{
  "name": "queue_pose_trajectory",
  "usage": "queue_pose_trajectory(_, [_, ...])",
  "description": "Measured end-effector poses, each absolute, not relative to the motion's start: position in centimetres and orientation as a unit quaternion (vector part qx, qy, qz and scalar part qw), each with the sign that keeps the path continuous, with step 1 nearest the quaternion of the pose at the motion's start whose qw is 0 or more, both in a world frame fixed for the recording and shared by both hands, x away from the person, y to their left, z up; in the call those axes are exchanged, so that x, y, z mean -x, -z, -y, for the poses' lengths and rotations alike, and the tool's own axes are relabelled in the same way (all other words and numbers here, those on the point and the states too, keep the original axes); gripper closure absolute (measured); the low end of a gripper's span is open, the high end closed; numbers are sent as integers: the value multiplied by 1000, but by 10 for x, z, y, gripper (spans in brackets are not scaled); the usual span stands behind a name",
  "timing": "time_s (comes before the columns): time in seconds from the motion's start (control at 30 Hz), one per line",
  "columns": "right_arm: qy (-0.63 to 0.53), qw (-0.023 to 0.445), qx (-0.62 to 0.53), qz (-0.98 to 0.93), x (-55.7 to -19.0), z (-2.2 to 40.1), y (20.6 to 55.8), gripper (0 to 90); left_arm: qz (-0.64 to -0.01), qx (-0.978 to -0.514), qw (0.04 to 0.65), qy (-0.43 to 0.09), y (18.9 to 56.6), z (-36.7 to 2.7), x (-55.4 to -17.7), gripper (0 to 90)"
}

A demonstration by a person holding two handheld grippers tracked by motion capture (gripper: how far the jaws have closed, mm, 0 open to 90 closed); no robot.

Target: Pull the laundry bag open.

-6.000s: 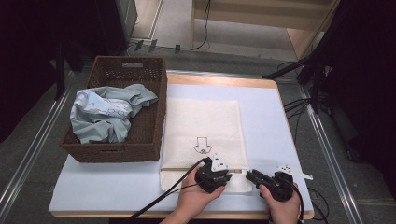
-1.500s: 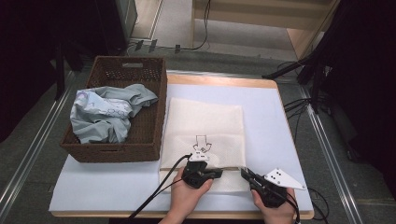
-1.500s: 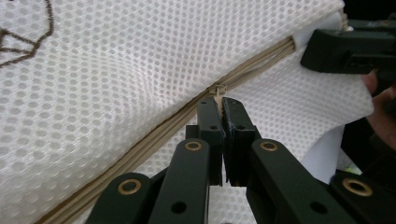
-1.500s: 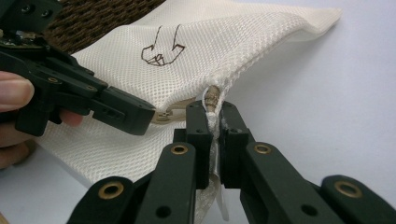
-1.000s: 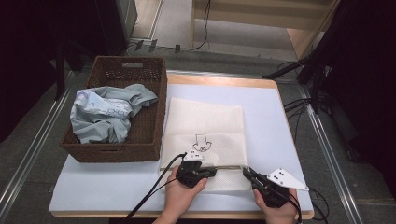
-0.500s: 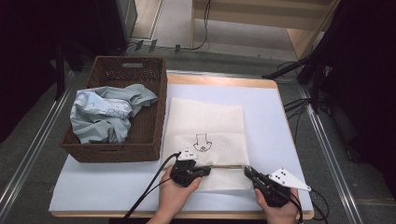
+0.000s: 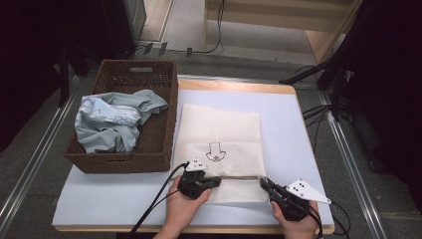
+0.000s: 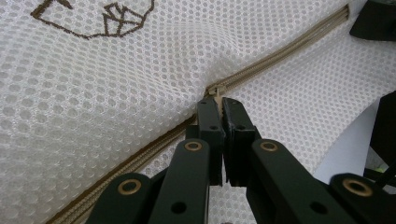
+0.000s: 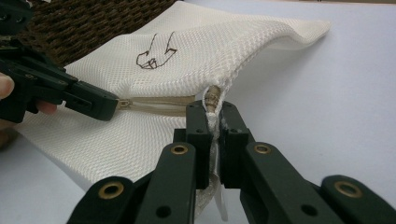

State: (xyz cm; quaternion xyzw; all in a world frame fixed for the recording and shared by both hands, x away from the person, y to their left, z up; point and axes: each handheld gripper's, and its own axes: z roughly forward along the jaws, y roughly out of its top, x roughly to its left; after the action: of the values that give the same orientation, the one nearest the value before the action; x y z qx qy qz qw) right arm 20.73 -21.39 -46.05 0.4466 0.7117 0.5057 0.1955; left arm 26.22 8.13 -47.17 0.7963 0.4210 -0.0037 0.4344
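a white mesh laundry bag [image 7: 221, 149] is lying flat on the desk [image 7: 288, 129], its near end toward the front edge, just right of a wicker basket [image 7: 149, 149] holding crumpled clothes [image 7: 112, 122]. the left gripper [image 8: 218, 108] is pinching the zipper pull [image 8: 215, 93], jaws nearly closed. the right gripper [image 9: 212, 116] is clamping the bag's right edge at the zipper's end [image 9: 212, 98], fabric pressed between its fingers [image 9: 198, 122]. the mesh is looking light, soft and floppy, likely to bunch, so holding one end taut while drawing the small pull seems wise.
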Motion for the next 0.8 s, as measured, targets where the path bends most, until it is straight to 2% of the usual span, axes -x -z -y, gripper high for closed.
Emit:
queue_pose_trajectory(0.67, [-509,201,-453,-703,-207,219,458,862,-437,-800,410,-39,471,-111,-260,883])
queue_pose_trajectory(0.8, [-510,200,-452,-705,-207,219,458,861,-437,-799,412,-34,471,-116,-258,883])
